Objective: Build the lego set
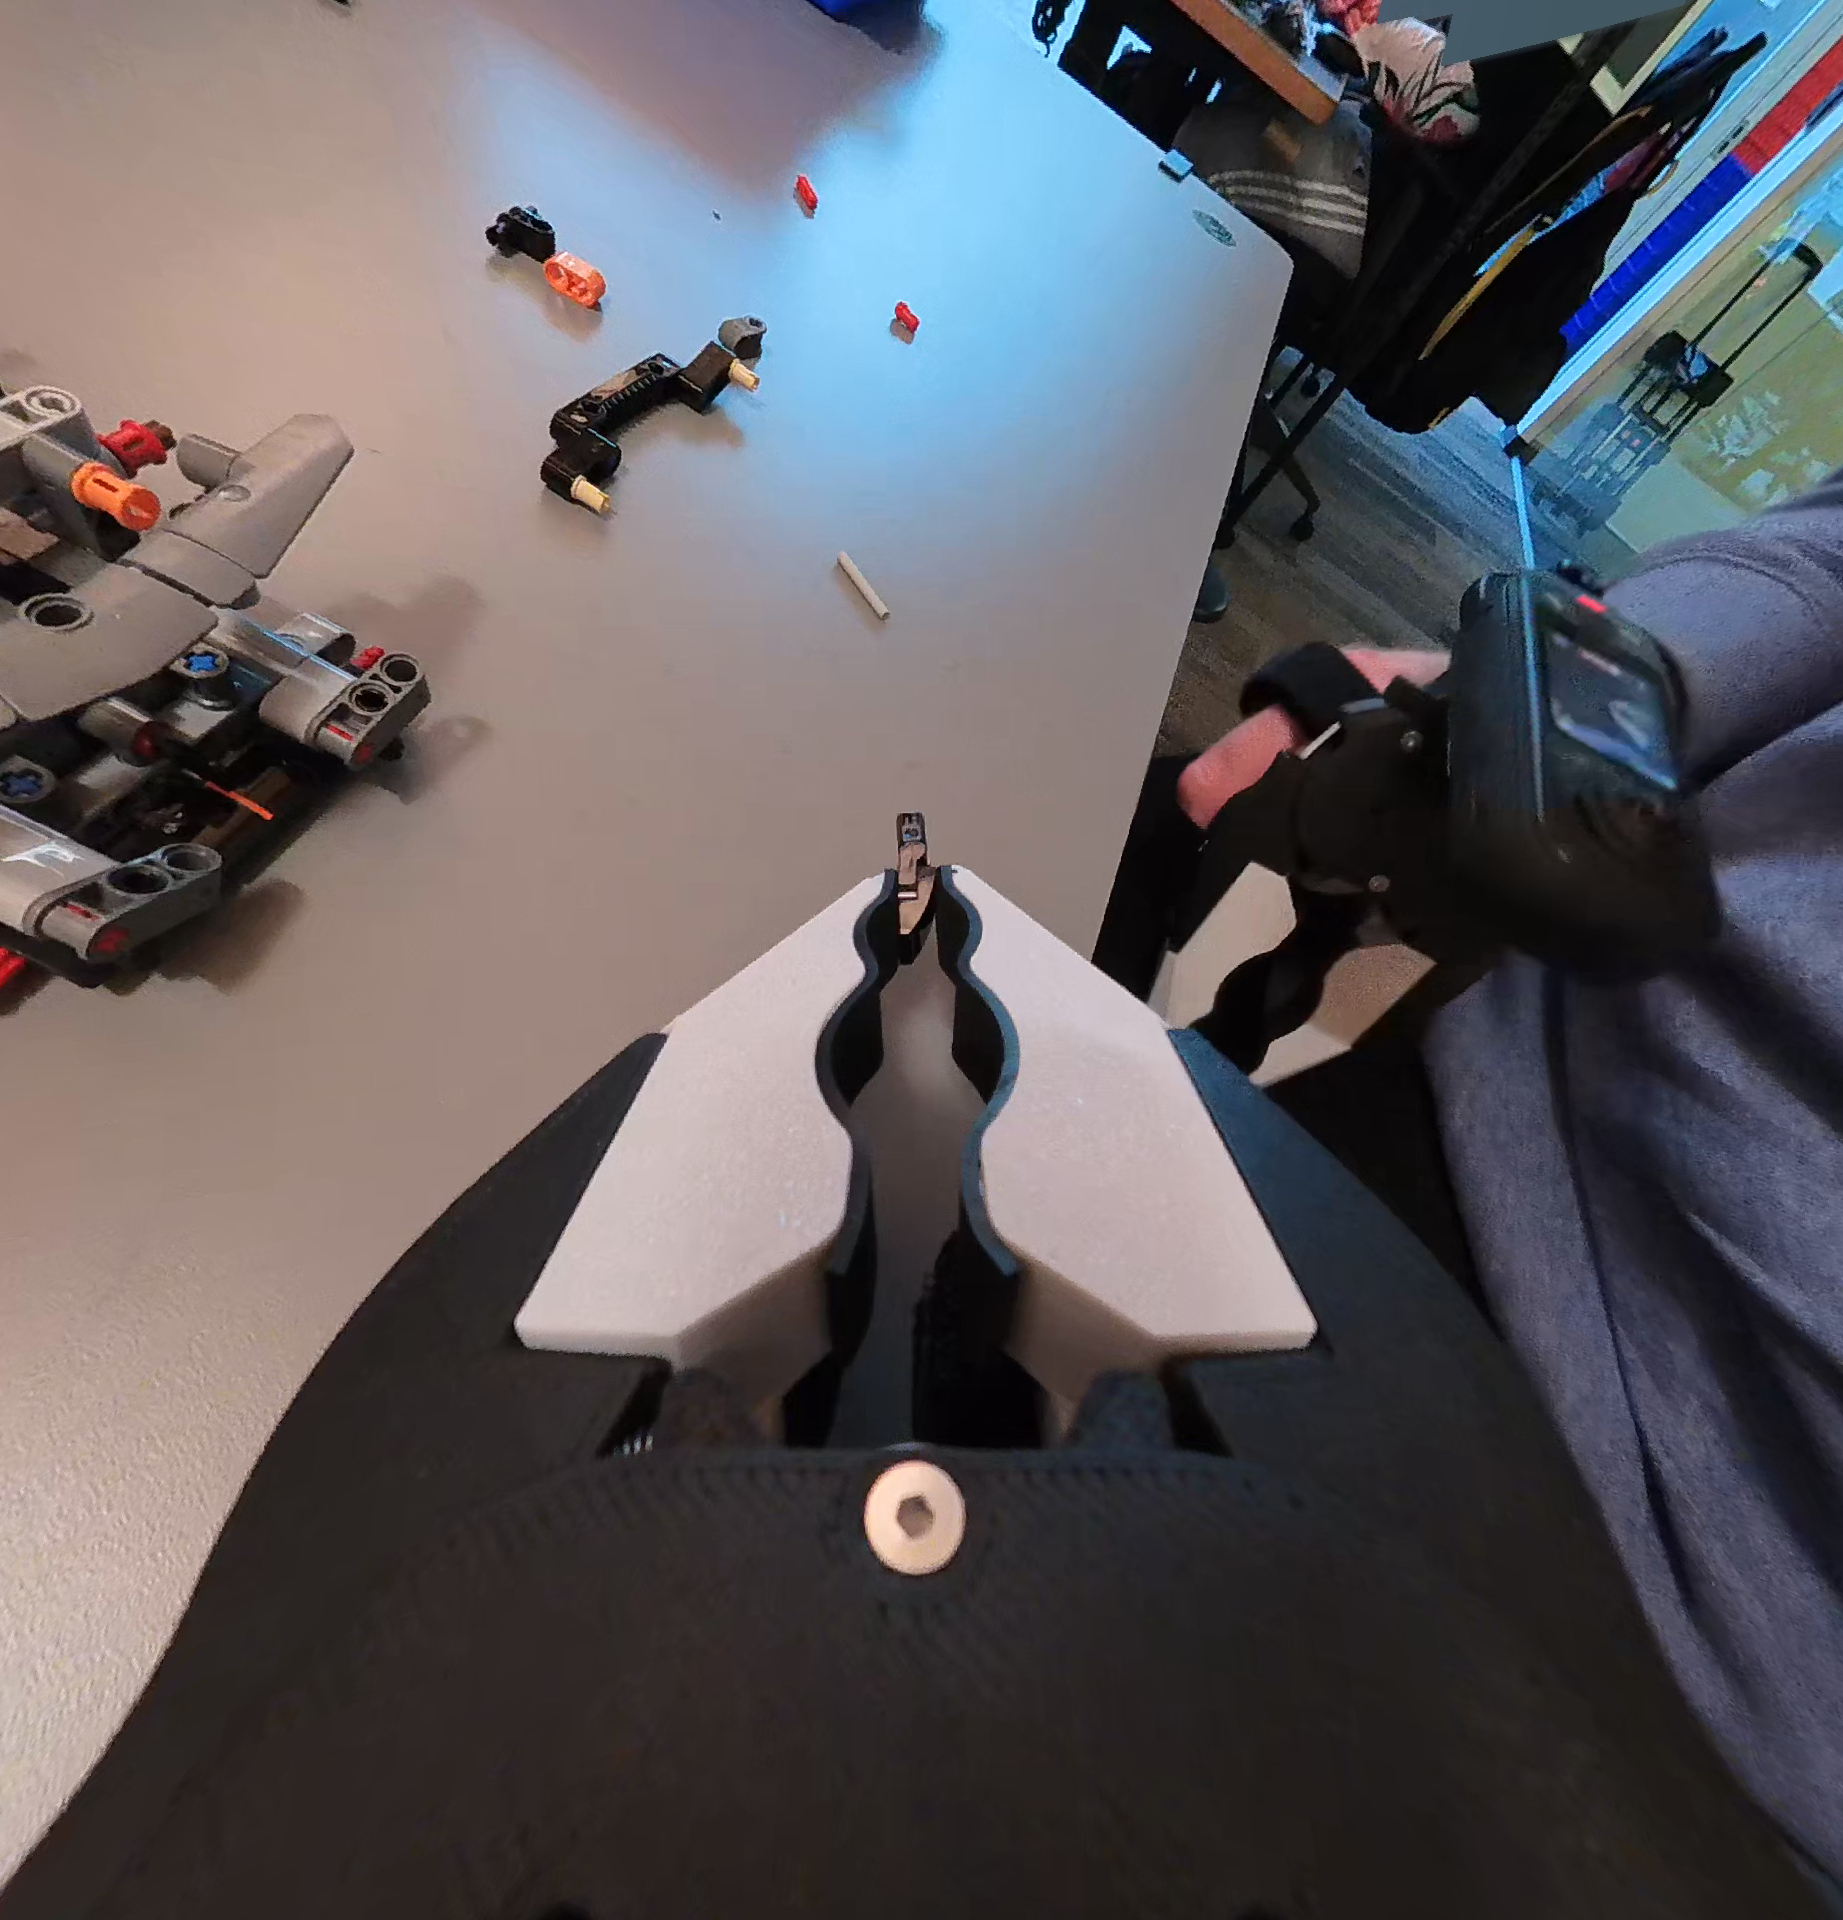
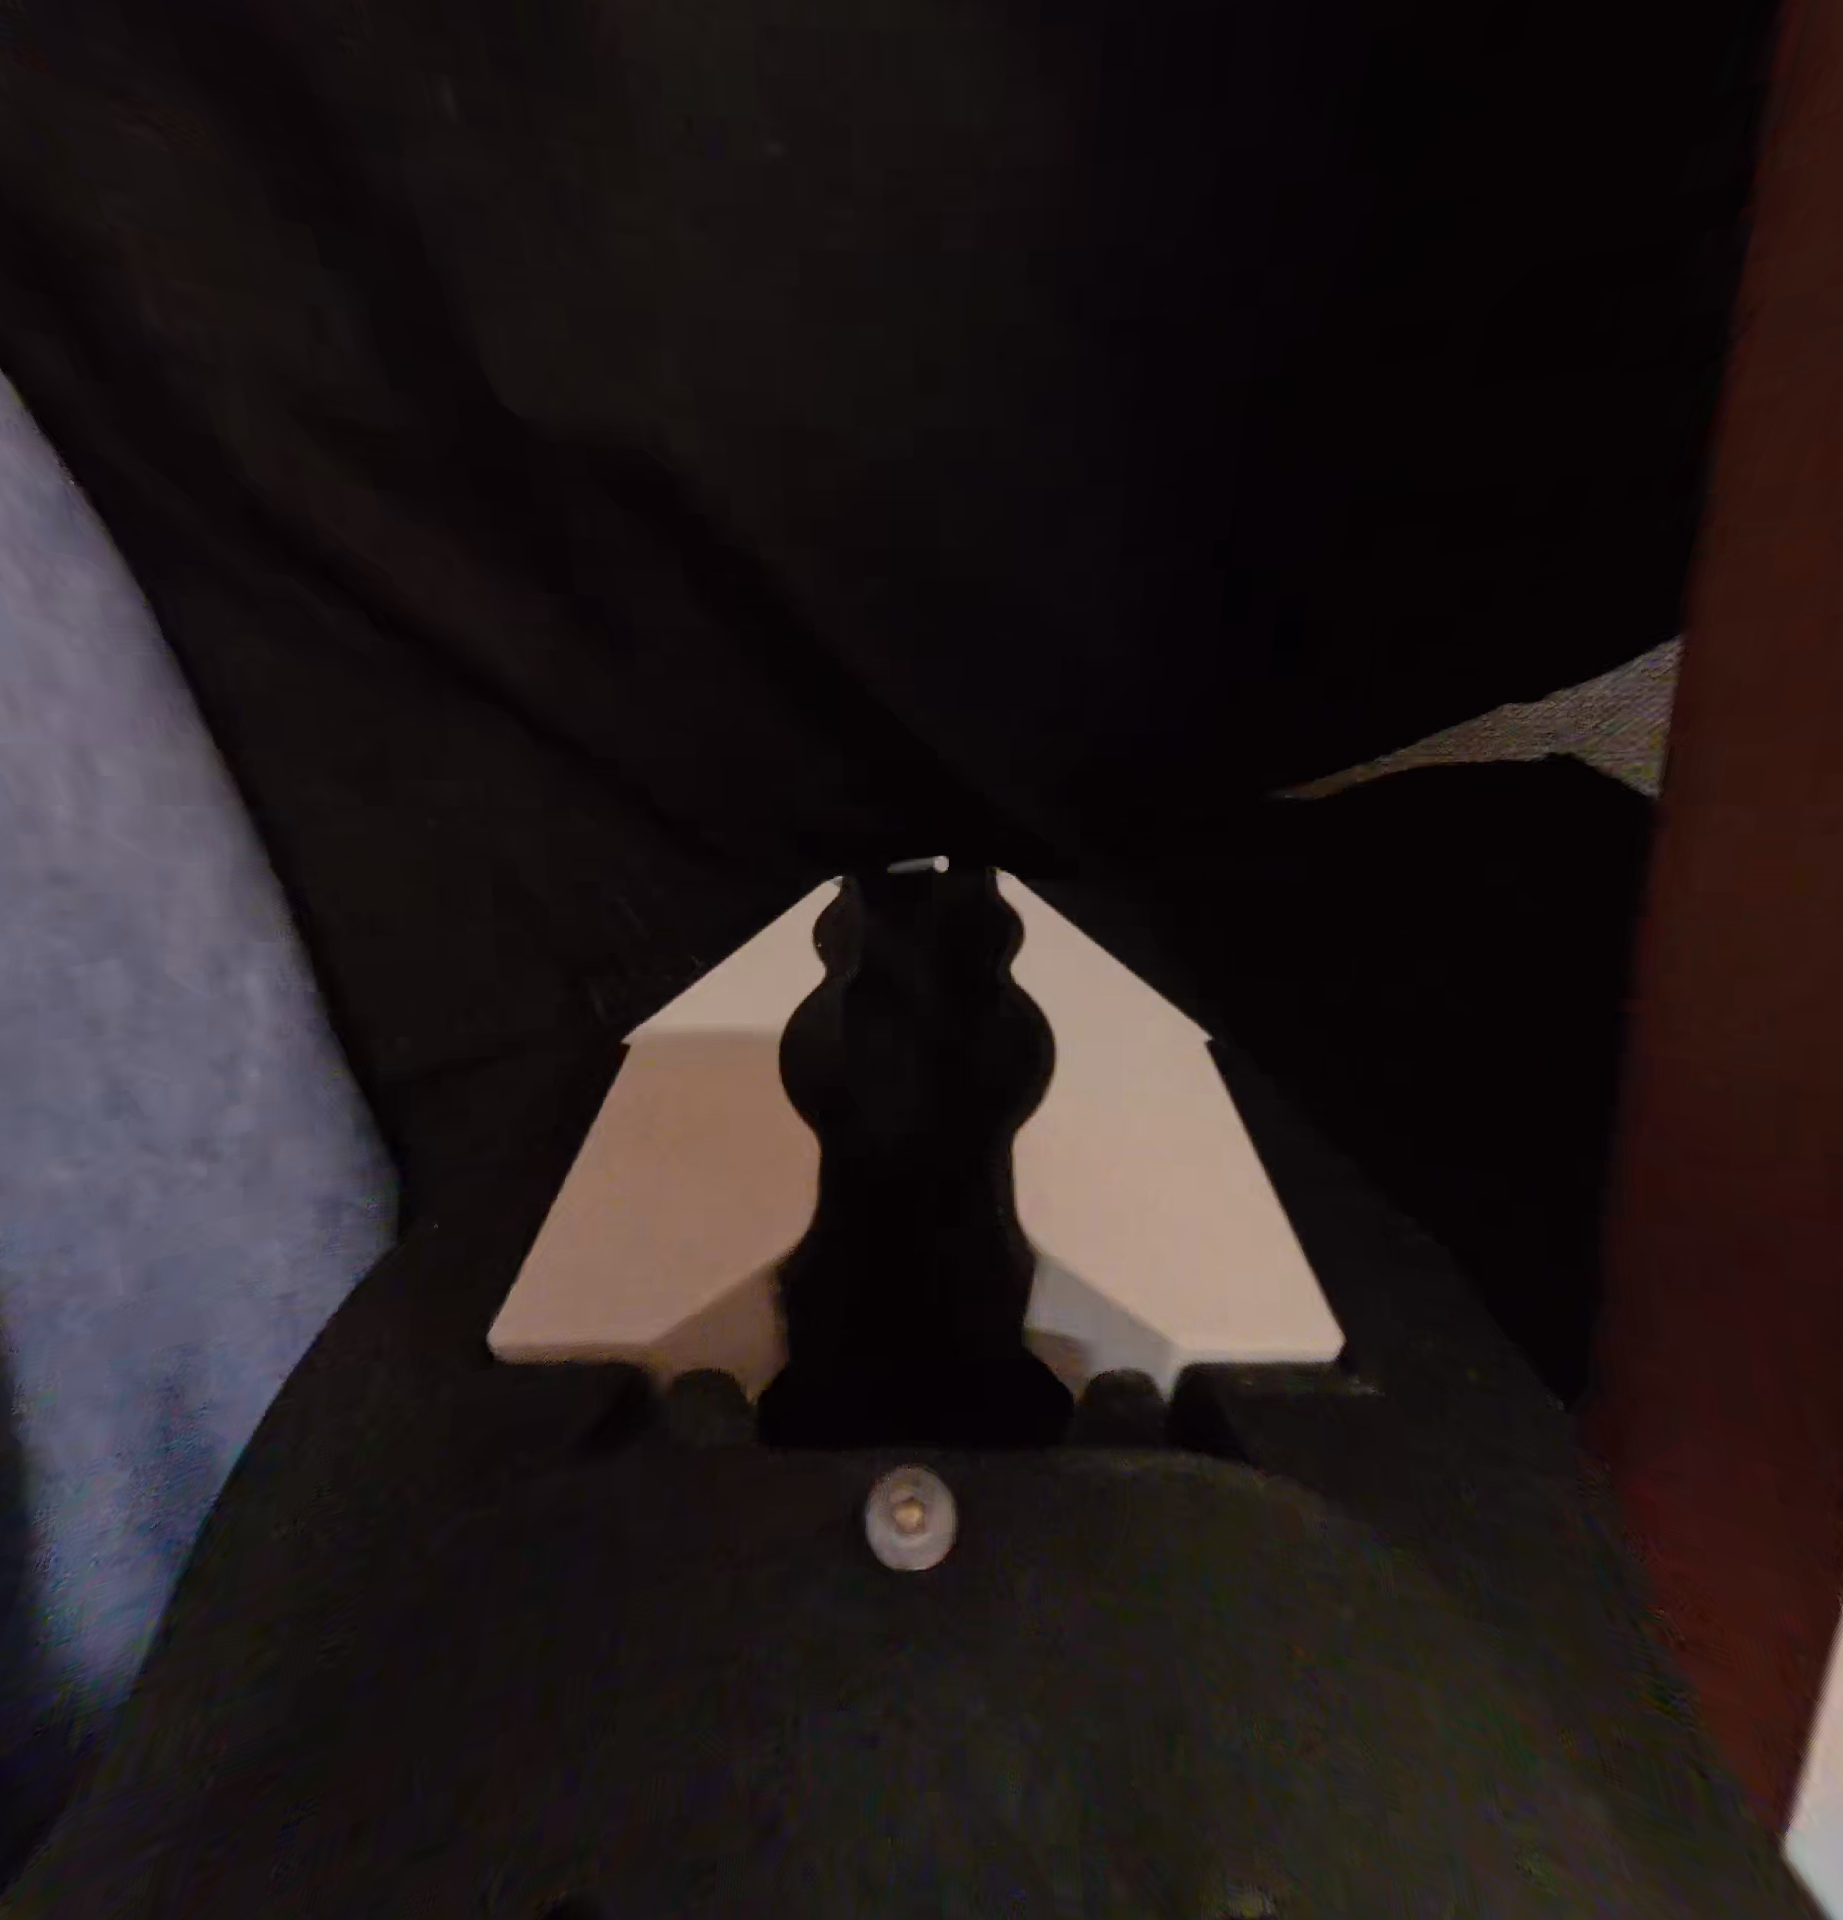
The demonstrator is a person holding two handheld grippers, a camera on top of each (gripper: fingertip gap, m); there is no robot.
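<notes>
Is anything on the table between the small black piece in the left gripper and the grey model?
Nothing visible. The small black piece sits pinched in the left gripper, and only bare table lies between it and the grey model.

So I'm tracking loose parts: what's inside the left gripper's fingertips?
A small black lego piece sits pinched at the left gripper tips, its top poking out above them. Its lower end is hidden between the black finger pads.

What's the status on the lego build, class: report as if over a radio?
Left gripper shut on small black piece, over table. Right gripper off the table, state unclear. Grey model left. Nothing in the way.
</notes>
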